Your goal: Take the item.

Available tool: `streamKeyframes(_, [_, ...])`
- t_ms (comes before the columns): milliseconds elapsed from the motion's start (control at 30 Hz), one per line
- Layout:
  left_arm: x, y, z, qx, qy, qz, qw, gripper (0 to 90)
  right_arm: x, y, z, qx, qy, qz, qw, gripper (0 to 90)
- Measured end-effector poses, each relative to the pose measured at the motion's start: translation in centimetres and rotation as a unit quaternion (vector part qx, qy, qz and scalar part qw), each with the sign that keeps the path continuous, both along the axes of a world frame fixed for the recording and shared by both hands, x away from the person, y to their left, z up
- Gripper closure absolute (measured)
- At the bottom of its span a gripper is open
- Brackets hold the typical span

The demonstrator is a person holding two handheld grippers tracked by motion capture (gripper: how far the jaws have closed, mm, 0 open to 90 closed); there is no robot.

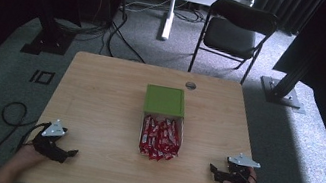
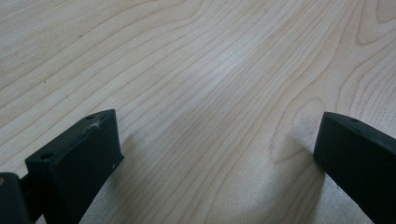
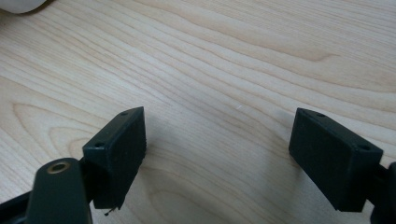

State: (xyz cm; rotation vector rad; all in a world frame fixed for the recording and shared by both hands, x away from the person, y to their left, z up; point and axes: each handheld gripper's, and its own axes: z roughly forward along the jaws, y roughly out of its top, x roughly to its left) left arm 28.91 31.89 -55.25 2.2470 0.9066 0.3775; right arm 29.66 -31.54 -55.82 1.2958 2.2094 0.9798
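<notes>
A white box [image 1: 140, 129] full of red wrapped sweets [image 1: 160, 138] lies in the middle of the wooden table [image 1: 97, 105]. Its green lid [image 1: 165, 100] lies just behind it. My left gripper [image 1: 69, 154] rests at the table's front left, held by a hand. In the left gripper view its jaws stand wide apart over bare wood, so it is open [image 2: 217, 154]. My right gripper [image 1: 214, 171] rests at the front right, pointing toward the box. It is open too [image 3: 217, 149], with nothing between its jaws.
A black folding chair [image 1: 235, 30] stands on the grey carpet beyond the table. A small round grommet [image 1: 191, 85] sits near the table's far edge. Cables [image 1: 12, 113] trail on the floor at the left. A white edge [image 3: 21, 4] shows at the top left of the right gripper view.
</notes>
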Motion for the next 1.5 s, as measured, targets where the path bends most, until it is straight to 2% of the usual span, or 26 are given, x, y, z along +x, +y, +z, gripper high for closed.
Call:
streamKeyframes(300, [0.0,0.0,0.0,0.000,0.000,0.000,1.0000,1.6,0.1,0.4,0.0,0.003,0.003,-0.021,0.9998,16.9])
streamKeyframes(467, [0.0,0.0,0.0,0.000,0.000,0.000,1.0000,1.6,0.1,0.5,0.2,0.016,0.003,-0.035,0.9993,17.0])
streamKeyframes(833, [0.0,0.0,0.0,0.000,0.000,0.000,1.0000,1.6,0.3,0.7,2.3,0.036,-0.020,-0.050,0.9979,16.9])
streamKeyframes(1167, [0.0,0.0,0.0,-0.001,0.000,0.001,1.0000,1.6,0.5,1.1,4.0,0.043,-0.033,-0.053,0.9971,17.0])
streamKeyframes(1500, [0.0,0.0,0.0,-0.001,0.000,0.001,1.0000,1.6,0.8,2.5,5.5,0.053,-0.044,-0.036,0.9969,17.0])
